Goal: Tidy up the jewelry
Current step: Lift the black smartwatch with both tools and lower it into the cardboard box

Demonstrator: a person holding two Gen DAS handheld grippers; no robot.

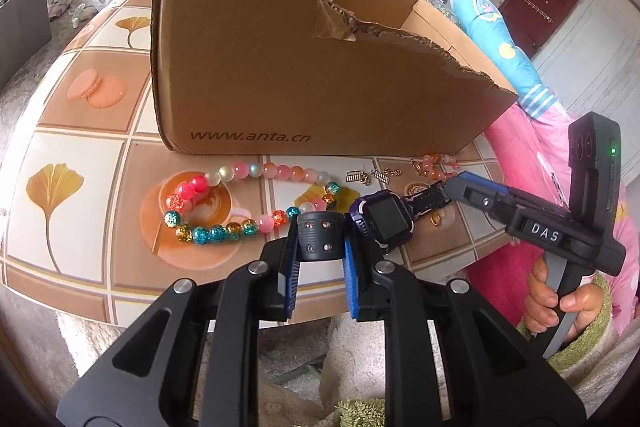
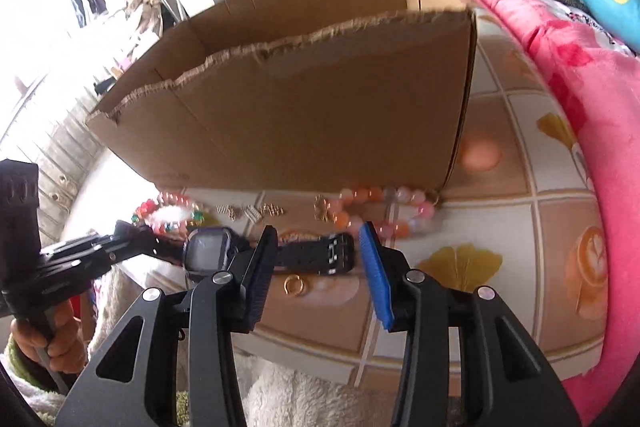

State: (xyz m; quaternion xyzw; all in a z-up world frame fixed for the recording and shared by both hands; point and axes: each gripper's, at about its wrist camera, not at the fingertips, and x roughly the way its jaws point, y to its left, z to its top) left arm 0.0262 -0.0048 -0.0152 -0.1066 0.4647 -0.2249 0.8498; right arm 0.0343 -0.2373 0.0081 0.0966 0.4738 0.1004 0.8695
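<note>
A purple smartwatch with a black strap is held just above the table. My left gripper is shut on one end of its strap. My right gripper is open, its fingers either side of the other strap end; it also shows in the left wrist view. A colourful bead bracelet lies left of the watch. A peach bead bracelet, small gold charms and a gold ring lie near the open torn cardboard box.
The table has a tiled cloth with ginkgo and coffee prints. A pink quilt and a blue pillow lie along the right side. The table's front edge is close below both grippers.
</note>
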